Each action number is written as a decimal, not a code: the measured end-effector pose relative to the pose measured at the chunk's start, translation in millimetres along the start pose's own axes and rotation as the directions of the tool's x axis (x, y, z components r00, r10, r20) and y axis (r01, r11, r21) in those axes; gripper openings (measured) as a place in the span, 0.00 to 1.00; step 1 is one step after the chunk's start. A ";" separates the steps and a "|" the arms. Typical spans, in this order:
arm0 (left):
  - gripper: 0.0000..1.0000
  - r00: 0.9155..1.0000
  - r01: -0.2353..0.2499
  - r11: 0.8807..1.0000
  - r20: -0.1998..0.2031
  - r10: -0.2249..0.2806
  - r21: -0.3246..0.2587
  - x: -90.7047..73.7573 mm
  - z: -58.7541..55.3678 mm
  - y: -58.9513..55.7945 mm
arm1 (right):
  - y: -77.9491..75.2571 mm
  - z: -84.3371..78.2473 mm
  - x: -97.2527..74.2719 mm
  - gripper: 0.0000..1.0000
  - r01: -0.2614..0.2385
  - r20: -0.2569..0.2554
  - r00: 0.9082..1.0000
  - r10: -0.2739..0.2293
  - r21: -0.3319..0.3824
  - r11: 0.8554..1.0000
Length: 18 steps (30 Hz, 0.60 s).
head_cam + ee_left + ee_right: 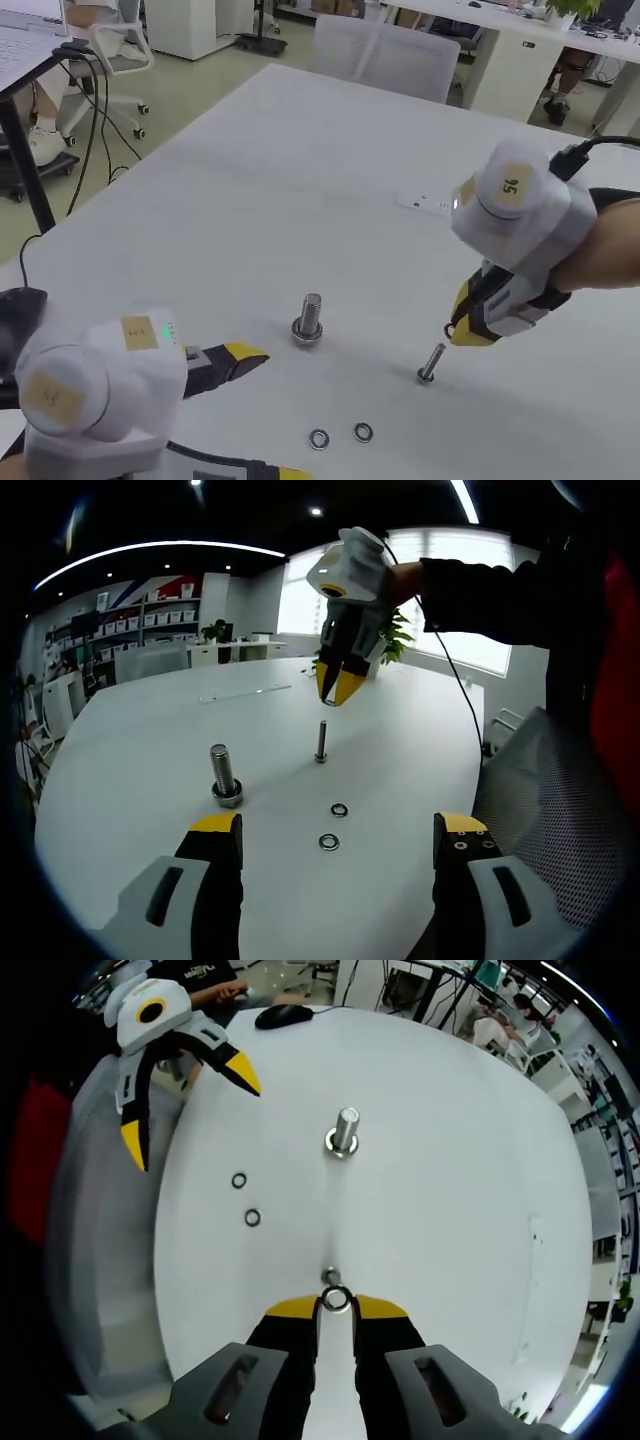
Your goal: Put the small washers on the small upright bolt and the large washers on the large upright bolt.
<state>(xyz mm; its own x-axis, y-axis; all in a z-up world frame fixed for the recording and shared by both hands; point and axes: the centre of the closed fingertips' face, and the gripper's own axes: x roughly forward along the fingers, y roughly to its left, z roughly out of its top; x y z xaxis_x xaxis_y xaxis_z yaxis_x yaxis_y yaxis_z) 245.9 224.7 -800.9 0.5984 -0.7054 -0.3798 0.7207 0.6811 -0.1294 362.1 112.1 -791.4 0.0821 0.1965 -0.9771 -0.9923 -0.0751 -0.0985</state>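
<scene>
— Left gripper [270, 412] sits lowest and nearest, at the near edge of the table [300, 180]. What are its jaws doing?
— Spread wide, with nothing between them. Two loose washers [319, 438] [363, 432] lie flat on the table just ahead of it, side by side and not touching.
— And the right gripper [452, 333]?
— It tilts down from the right, jaws nearly closed, pinching a small washer [336, 1300] by its rim between the yellow tips.
— Where is that washer relative to the small bolt [430, 364]?
— Directly over the bolt's top. The left gripper view shows a slight gap between them, so it is not on the bolt. The bolt stands upright, beyond the loose washers and to their right.
— Large bolt [309, 318]?
— Upright too, left of the small one and well apart from it in the head view. Something ring-like sits round its base; whether that is a washer or the bolt's head, I can't tell.
</scene>
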 end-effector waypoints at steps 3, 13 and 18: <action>0.78 1.000 0.000 1.000 -0.001 0.000 -0.001 0.6 -0.4 0.4 | -1.4 -2.3 4.1 0.14 -0.005 -0.010 1.000 0.005 -0.002 1.000; 0.77 1.000 -0.005 1.000 -0.006 0.005 -0.008 1.6 -2.8 1.0 | 0.3 -2.5 14.3 0.14 -0.029 -0.022 0.999 0.029 -0.010 1.000; 0.77 1.000 -0.007 1.000 -0.009 0.007 -0.012 1.9 -4.1 0.9 | 0.5 -2.8 17.9 0.14 -0.034 -0.027 0.999 0.034 -0.014 0.999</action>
<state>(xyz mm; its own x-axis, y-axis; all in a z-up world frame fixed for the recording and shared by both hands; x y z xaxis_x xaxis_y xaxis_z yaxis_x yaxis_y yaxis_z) 246.2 224.8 -805.4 0.6006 -0.6986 -0.3890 0.7121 0.6885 -0.1372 363.4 112.9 -809.4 0.0508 0.1671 -0.9846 -0.9932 -0.0951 -0.0674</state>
